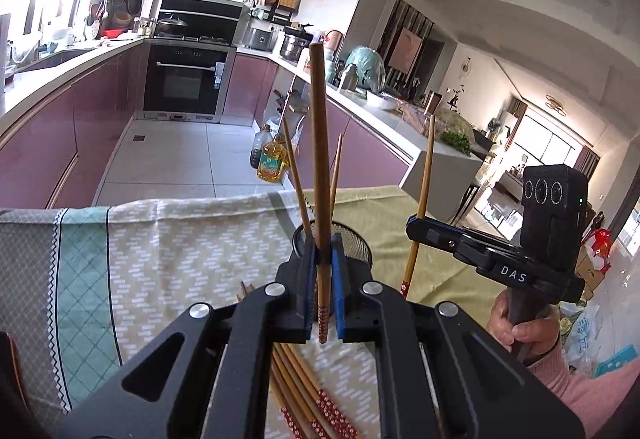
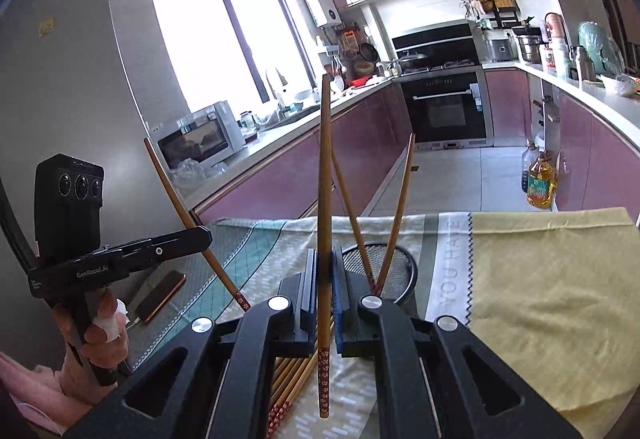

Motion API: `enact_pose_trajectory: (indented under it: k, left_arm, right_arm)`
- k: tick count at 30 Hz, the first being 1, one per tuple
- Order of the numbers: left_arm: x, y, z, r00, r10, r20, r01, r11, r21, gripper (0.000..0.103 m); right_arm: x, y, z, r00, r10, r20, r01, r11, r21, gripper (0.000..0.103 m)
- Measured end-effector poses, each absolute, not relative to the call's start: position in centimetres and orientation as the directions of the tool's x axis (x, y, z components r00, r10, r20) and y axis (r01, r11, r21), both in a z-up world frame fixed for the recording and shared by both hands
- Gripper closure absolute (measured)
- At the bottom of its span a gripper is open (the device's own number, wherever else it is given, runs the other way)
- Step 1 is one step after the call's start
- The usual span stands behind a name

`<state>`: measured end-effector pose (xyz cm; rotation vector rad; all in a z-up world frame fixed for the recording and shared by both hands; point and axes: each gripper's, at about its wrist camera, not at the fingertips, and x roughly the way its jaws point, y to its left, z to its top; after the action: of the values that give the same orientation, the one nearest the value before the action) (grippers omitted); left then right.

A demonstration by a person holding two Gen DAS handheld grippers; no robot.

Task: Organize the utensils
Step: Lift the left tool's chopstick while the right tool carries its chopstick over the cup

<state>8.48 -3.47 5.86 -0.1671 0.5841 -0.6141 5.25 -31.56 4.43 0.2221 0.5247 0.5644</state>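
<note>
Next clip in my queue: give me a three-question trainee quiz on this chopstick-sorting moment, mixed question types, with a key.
1. True or false: each gripper, the left gripper and the right gripper, is shut on one chopstick.
2. Multiple choice: how many chopsticks already stand in the mesh holder? A) none B) two C) five
3. Fill in: the loose chopsticks still to sort lie on the ______.

Key: 1. True: the left holds a chopstick, the right holds another, both roughly upright. 2. B. 3. Patterned cloth over the table.
</note>
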Motion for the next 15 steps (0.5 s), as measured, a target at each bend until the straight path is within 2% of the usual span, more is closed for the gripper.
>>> enact_pose_trajectory:
  k: [9,15]
  left_arm:
    - [10.5,-4.5,8.8,0.699,-0.589,-0.407,0.502,0.808,-0.308,0.095]
    - [11.9,-5.8,9.5,0.712,-0.575,-0.403,0.498,0.818,-0.287,0.095]
  right_arm:
    - [7.1,-32.0,7.0,0.761,0.543,-0.357,-0.450,0.836,0.313,0.097]
    - [8.7,-31.9,8.2,0.785,0.525,-0.328,-0.442,0.847,0.296,0.097]
